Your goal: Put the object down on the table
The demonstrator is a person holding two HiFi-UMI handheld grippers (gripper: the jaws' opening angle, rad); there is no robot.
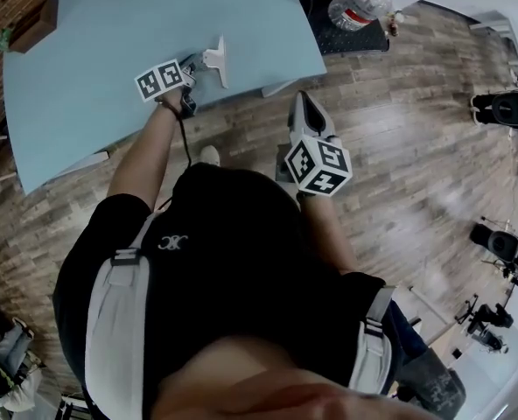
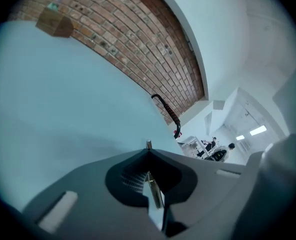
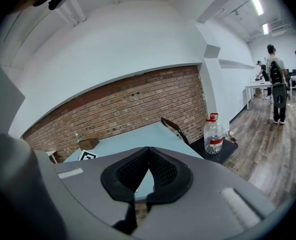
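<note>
Over the near edge of the table (image 1: 84, 86), in the head view, the left gripper (image 1: 217, 59) stood out from the person's left arm. Its tips were above the blue top and pointed away from the body. The object was too thin to pick out there. The right gripper (image 1: 303, 103) hung beside the table above the wooden floor (image 1: 399, 147), so the left one was plainly nearer the surface.

Along the left gripper view, the fingers (image 2: 88, 194) were clenched on the object (image 2: 155, 193), a slim metal strip or rod pinched edge-on in the seam between the pads. Its long axis ran along the line the fingers pointed, and its tip poked just past the fingertips. The table filled the view ahead and below, with a small brown box (image 2: 55, 24) well apart at the far side by the brick wall (image 2: 138, 49). The set-down seemed to turn on that: the top lay below and ahead of the tip, so the object would likely need lowering before release. Whether it touched the top could not be told.

Through the right gripper view, the fingers (image 3: 213, 194) were pressed together with nothing between them. They faced the table from beside it, with a water bottle (image 3: 213, 132) off to the right.
</note>
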